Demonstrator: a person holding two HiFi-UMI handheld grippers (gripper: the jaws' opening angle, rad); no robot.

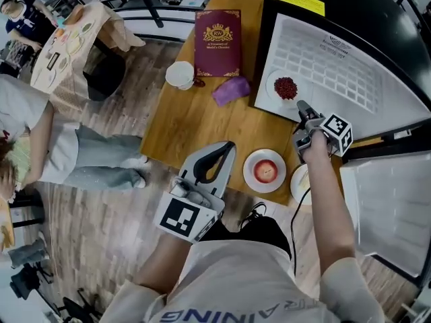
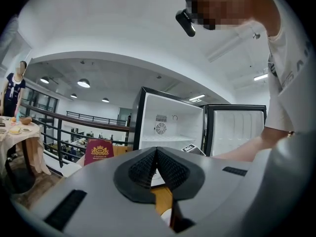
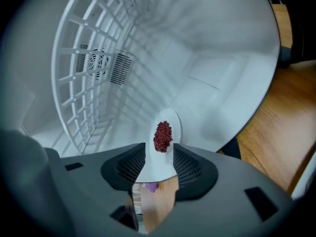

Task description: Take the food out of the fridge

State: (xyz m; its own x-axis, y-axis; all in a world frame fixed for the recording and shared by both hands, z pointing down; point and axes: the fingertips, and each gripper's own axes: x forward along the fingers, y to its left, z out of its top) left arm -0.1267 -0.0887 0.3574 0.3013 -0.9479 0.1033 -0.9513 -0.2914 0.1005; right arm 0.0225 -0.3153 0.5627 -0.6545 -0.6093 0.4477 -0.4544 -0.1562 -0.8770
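Note:
A small white plate of red beans point(image 1: 285, 88) lies on the white floor of the open fridge point(image 1: 377, 106). My right gripper point(image 1: 301, 106) reaches into the fridge and stops at the plate's near edge. In the right gripper view the plate of beans point(image 3: 163, 135) lies between the open jaws of the right gripper point(image 3: 159, 158), its near rim between the pads. My left gripper point(image 1: 229, 147) hangs over the wooden table's point(image 1: 195, 123) front edge. Its jaws are shut with nothing in them, as the left gripper point(image 2: 156, 154) view shows.
On the table are a white plate with red food point(image 1: 264, 170), another plate point(image 1: 298, 182) half hidden by my right arm, a white cup point(image 1: 180, 75), a purple object point(image 1: 231, 90) and a maroon book point(image 1: 217, 33). The fridge door point(image 1: 387, 207) stands open at right. A person point(image 1: 40, 140) sits at left.

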